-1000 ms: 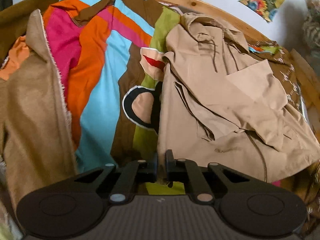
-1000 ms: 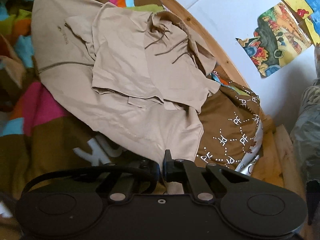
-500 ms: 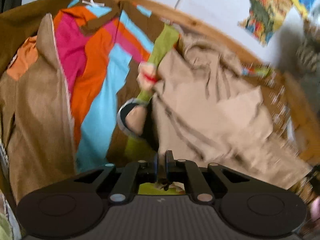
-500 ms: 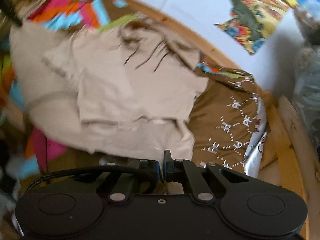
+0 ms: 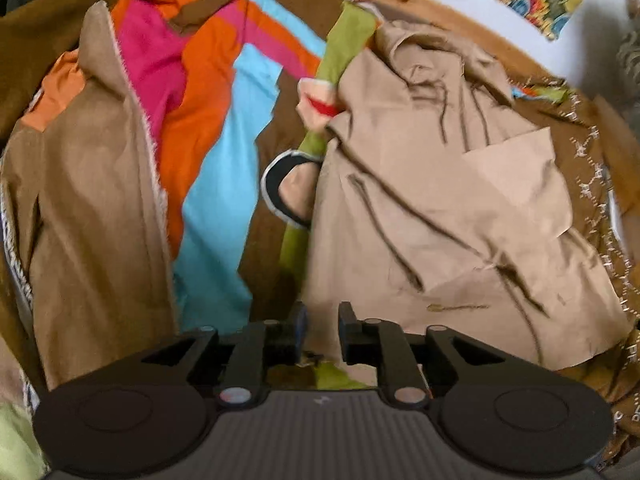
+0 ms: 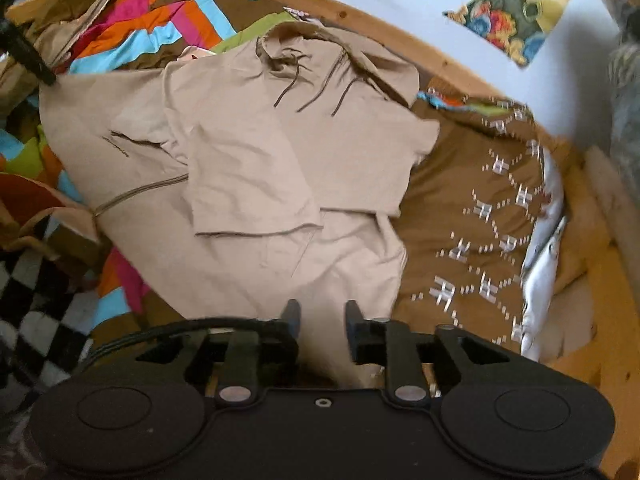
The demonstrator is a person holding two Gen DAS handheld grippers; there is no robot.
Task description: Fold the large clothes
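The left gripper [image 5: 322, 330], fingers parted, sits over the near hem of a beige hooded jacket [image 5: 440, 208] lying right on a striped multicoloured bedcover [image 5: 216, 168].

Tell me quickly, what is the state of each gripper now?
Left gripper: open, beige garment hem between its fingers.
Right gripper: open, same garment between its fingers.

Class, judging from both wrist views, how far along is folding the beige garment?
Done: the beige garment lies on the striped bedcover with one sleeve folded across its front.
In hand: nothing; the left tool and right tool are open at its near hem.
Left: creases, loose drawstrings and further folds.
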